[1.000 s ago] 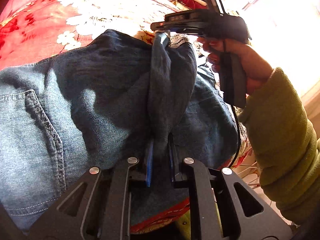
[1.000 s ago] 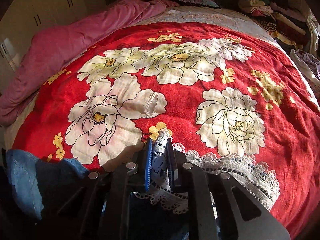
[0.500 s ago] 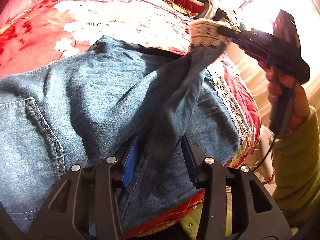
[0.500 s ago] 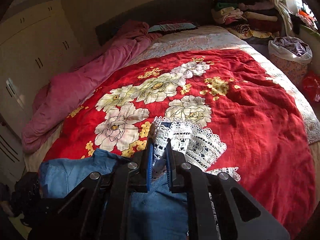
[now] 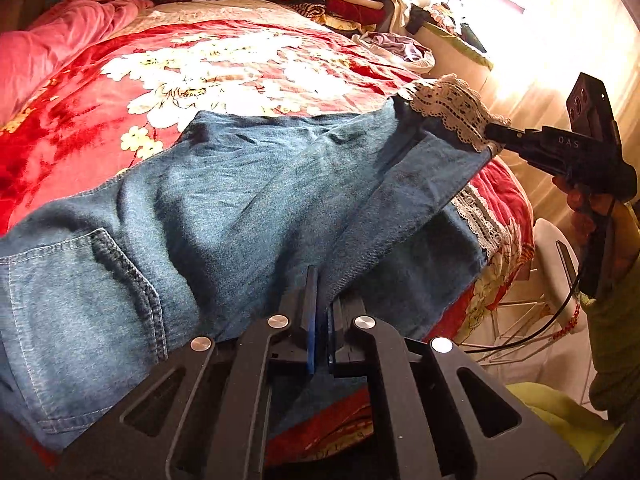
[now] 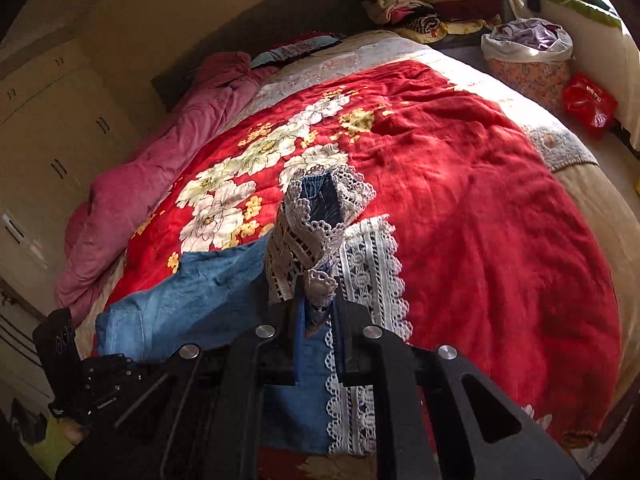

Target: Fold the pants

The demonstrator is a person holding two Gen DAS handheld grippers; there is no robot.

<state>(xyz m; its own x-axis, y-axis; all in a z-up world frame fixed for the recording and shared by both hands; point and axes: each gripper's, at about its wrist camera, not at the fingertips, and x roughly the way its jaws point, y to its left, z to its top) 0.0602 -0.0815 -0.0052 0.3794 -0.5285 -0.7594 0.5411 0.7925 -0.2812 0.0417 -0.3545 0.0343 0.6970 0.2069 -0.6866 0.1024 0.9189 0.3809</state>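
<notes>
On bed (image 6: 500, 208), over red floral blanket (image 5: 80, 128): blue denim pants (image 5: 224, 208), spread across near edge, back pocket (image 5: 68, 280) at left of left wrist view.

Left gripper (image 5: 318, 320): closed on fold of denim at near edge of upper leg; blue pads pressed together with cloth between.

Right gripper (image 6: 318, 312): closed on white lace hem (image 6: 308, 240) of upper leg; hem raised off blanket, cuff opening facing up in right wrist view. Same gripper visible at right of left wrist view (image 5: 494, 134), held by hand (image 5: 592, 204) in green sleeve (image 5: 612, 332).

Upper leg: stretched taut between both grippers, lifted clear of lower leg. Lower leg: flat on blanket, lace trim (image 6: 368, 280) lying beside and under raised hem.

Pink quilt (image 6: 152, 160): bunched along far left side of bed. Stacked folded clothes (image 6: 432, 4): beyond head of bed. Basket of laundry (image 6: 528, 52): right of bed, near red bag (image 6: 588, 104).
</notes>
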